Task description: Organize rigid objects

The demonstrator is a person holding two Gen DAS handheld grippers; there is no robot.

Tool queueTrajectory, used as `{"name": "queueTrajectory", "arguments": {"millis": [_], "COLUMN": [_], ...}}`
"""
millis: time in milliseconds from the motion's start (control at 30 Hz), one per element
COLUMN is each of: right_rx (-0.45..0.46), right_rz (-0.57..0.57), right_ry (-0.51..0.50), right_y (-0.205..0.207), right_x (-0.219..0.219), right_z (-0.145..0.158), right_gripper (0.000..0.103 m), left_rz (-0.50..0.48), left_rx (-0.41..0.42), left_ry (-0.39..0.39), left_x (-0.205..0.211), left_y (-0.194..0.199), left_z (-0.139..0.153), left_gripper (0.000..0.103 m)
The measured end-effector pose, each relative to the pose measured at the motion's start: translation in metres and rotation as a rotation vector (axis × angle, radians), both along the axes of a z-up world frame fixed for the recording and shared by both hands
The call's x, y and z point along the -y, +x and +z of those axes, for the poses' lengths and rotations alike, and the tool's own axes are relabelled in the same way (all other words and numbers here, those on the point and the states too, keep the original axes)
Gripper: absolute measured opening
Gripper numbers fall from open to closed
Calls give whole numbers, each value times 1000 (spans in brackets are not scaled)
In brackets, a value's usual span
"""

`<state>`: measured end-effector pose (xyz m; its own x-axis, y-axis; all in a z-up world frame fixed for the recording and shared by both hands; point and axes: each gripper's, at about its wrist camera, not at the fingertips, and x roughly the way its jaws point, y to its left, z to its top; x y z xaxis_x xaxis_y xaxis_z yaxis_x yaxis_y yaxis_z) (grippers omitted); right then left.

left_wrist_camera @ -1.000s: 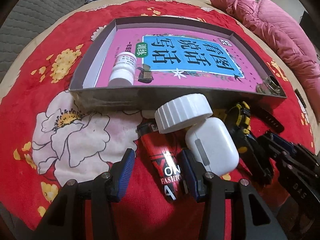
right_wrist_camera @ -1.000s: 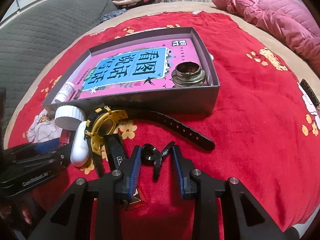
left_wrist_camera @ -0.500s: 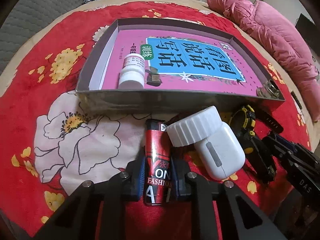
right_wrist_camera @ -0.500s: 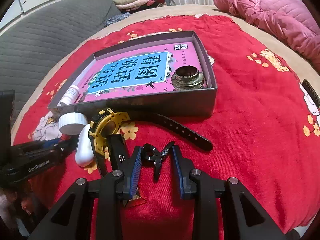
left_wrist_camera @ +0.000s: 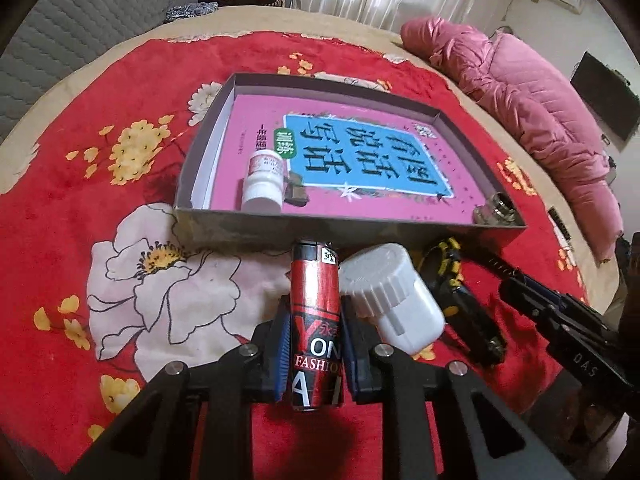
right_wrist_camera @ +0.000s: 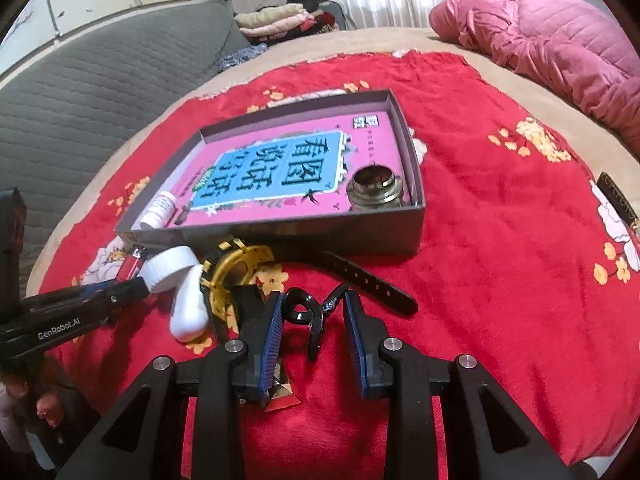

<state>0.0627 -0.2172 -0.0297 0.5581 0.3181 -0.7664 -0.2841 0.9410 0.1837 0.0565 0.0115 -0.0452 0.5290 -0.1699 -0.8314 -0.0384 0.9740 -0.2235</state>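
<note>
- The red lighter (left_wrist_camera: 316, 320) is pinched between the two blue pads of the left claw (left_wrist_camera: 314, 350); its cap end points at the near wall of the grey box (left_wrist_camera: 348, 232), just short of it
- The step in hand is judged to be the pick-up of the lighter from the red flowered blanket (left_wrist_camera: 132, 280), with the box as its likely place
- A white ribbed cap (left_wrist_camera: 374, 276) and a white earbud case (left_wrist_camera: 412, 320) lie touching each other just right of the lighter, so a straight lift is called for if they are not to be dragged
- Inside the box a pink book (left_wrist_camera: 360, 148), a small white bottle (left_wrist_camera: 262, 182) and a brass fitting (right_wrist_camera: 374, 186) are already seen
- The right claw (right_wrist_camera: 314, 330) is spread, its pads on either side of a small black clip (right_wrist_camera: 310, 314) without touching it
- A yellow-cased watch (right_wrist_camera: 240, 268) lies beside that clip, its strap running along the box wall
- Next, the lighter must be raised above the wall and carried over a bare part of the book
</note>
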Motion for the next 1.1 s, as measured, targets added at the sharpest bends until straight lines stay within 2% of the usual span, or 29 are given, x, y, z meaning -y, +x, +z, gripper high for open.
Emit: {"name": "queueTrajectory", "arguments": {"millis": [167,567,1100], "right_rx": [22,85,154], "right_rz": [21,49,86], "right_ry": [-4,3,-16], "right_y": [-4,-9,-9], "right_x": [-5,-11,-24], "right_z": [6,20,37], "right_gripper": [31,31,31], "left_rz": [3,7,-3], "left_rx": [8,95,115], "left_ry": [-10,-11,-20], "left_x": [-2,-3,-1], "left_y": [-3,-6,-5], "left_z": [4,23,28], "left_gripper": [22,22,22]}}
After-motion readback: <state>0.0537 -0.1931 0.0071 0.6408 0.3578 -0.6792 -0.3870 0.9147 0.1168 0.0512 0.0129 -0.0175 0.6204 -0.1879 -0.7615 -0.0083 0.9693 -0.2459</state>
